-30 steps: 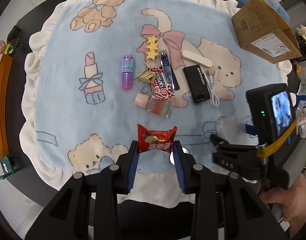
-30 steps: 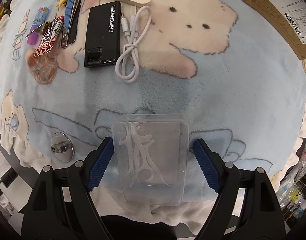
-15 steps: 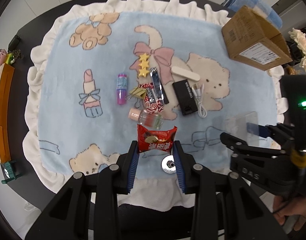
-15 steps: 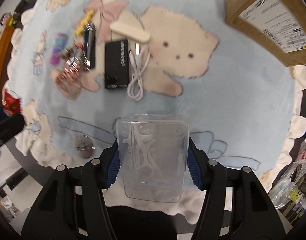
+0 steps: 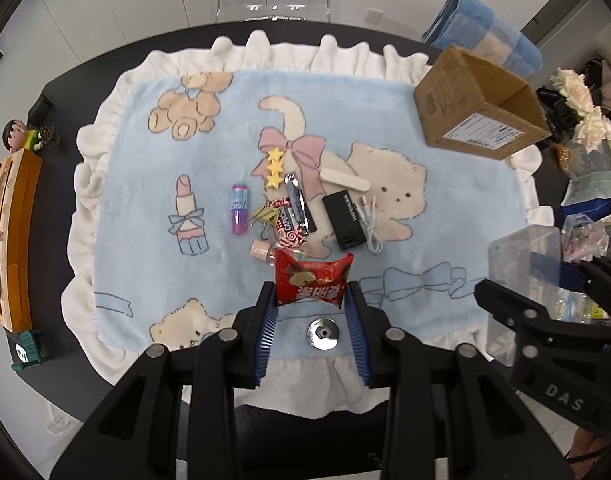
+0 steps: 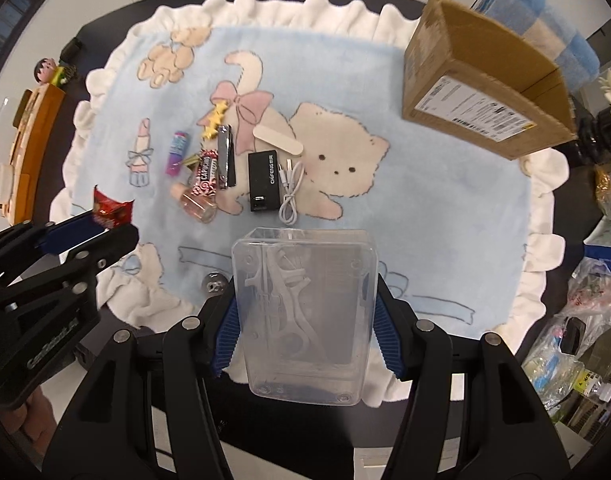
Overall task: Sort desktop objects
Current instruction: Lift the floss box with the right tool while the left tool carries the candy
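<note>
While left fingers pinch crinkly red packet, right fingers clamp clear rectangular box.

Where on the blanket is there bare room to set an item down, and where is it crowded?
Free: the blanket left of the purple tube, and the stretch between the white cable and cardboard box. Crowded: the middle, from the tube to the cable.

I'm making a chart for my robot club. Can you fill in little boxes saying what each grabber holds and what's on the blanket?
left gripper: shut on red snack packet
right gripper: shut on clear plastic box
inside box: white floss picks
surface: blue cartoon blanket on dark table
still on blanket: purple tube, nail clipper, black power bank, white cable, metal disc
far right corner: open cardboard box
</note>
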A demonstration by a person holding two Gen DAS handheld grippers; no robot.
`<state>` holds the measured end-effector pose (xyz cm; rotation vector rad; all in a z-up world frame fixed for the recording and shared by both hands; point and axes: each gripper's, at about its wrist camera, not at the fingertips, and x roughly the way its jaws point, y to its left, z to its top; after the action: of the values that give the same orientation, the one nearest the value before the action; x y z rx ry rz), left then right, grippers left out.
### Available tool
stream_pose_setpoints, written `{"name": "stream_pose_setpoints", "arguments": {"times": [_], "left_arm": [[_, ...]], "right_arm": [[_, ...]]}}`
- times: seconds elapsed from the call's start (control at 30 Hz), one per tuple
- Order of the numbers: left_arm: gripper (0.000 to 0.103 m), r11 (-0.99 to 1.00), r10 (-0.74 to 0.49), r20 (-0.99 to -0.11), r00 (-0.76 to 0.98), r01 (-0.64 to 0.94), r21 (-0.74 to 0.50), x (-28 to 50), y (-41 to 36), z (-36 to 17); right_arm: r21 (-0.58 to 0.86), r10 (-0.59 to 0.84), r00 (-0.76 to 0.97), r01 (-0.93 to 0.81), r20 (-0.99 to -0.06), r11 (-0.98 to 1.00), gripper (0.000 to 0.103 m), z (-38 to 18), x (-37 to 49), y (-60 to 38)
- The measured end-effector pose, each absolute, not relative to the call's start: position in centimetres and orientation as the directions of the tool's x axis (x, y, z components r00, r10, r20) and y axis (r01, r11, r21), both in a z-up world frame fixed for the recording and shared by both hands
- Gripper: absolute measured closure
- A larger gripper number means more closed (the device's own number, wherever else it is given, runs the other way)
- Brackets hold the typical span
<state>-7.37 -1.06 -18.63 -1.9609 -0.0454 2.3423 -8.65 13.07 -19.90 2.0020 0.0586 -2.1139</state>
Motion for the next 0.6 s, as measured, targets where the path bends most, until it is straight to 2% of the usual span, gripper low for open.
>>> {"name": "stream_pose_setpoints", "arguments": {"times": [0.6], "left_arm": [[0.069,-0.986,0.113,-0.968,-0.225,-0.143,-0.082,-7.3,3.5,-15.5]], "right_arm": [[0.121,-0.138,-0.133,0.134,-0.981,-0.984,0.043,-15.2,-6.7,16.9]]}}
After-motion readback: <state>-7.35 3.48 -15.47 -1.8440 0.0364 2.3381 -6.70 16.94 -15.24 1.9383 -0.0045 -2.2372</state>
